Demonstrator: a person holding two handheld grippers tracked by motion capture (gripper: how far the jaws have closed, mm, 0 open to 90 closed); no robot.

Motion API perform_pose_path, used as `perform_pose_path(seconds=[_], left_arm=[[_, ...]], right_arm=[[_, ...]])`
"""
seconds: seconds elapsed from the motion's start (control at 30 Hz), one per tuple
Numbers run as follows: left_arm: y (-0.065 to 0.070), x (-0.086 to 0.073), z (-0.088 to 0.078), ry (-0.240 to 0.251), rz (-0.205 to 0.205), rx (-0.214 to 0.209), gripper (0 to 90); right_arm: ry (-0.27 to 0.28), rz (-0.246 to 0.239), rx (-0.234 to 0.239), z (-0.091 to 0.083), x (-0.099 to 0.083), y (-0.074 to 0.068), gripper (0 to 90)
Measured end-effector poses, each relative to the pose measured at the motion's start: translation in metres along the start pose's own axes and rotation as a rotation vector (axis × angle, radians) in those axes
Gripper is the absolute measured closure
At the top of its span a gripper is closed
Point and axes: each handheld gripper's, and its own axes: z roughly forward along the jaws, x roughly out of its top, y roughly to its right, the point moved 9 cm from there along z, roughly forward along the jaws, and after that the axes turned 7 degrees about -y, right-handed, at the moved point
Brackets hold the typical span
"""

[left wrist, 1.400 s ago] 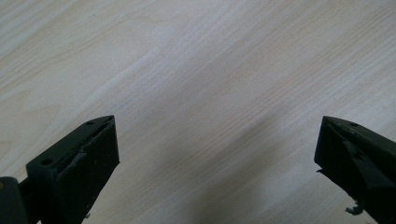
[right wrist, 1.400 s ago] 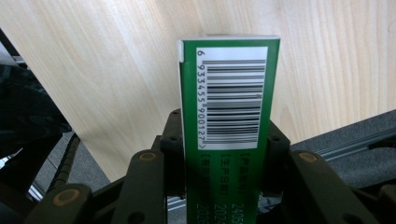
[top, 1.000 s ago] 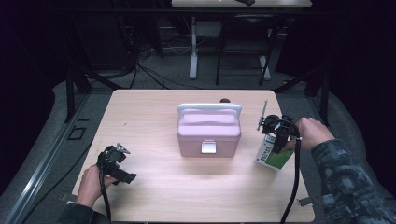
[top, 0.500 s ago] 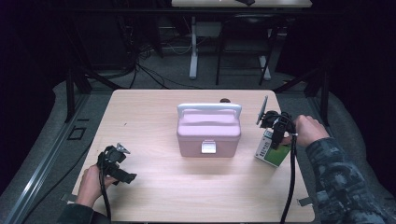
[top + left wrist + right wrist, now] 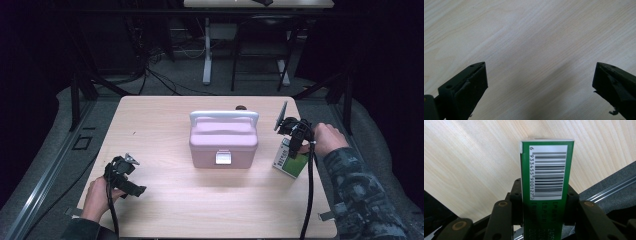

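**Right tongs have the green box, beside the pink case**

Right tongs (image 5: 296, 142) are clamped on the green box (image 5: 290, 159), jaws on its two broad faces, barcode edge (image 5: 548, 173) facing the camera. The box stands on end at the bench's (image 5: 160, 115) 3 o'clock side, just right of the pink case (image 5: 223, 145), apart from it. Can't tell if its bottom edge touches the wood or hangs just above. Gripping near the top keeps it upright and clear of the case wall; my guess is it's headed into the case.

Case sits mid-bench, lid down, white latch (image 5: 223, 158) toward 6 o'clock, handle (image 5: 224, 116) folded back.

Left tongs (image 5: 131, 186) rest at 8 o'clock, jaws wide, bare wood between them (image 5: 536, 75). Parked out of the way, probably free for the latch.
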Motion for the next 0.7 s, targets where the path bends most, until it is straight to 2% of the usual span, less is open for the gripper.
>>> perform_pose_path(seconds=[0.13, 0.47, 0.63, 0.7], left_arm=[[0.0000, -0.0003, 0.0000, -0.001, 0.000, -0.002, 0.0], [0.0003, -0.0003, 0.0002, -0.003, 0.002, -0.002, 0.0], [0.0004, -0.0002, 0.0000, -0.002, 0.001, -0.002, 0.0], [0.0005, -0.0002, 0.0000, -0.003, 0.003, -0.002, 0.0]], right_arm=[[0.003, 0.020, 0.008, 0.0035, 0.0031, 0.0015, 62.4], [0.024, 0.036, 0.019, 0.0054, 0.0056, 0.0023, 60.8], [0.054, 0.045, 0.023, 0.0031, 0.0051, 0.0021, 55.0], [0.062, 0.052, 0.025, 0.0033, 0.0038, 0.0024, 49.3]])
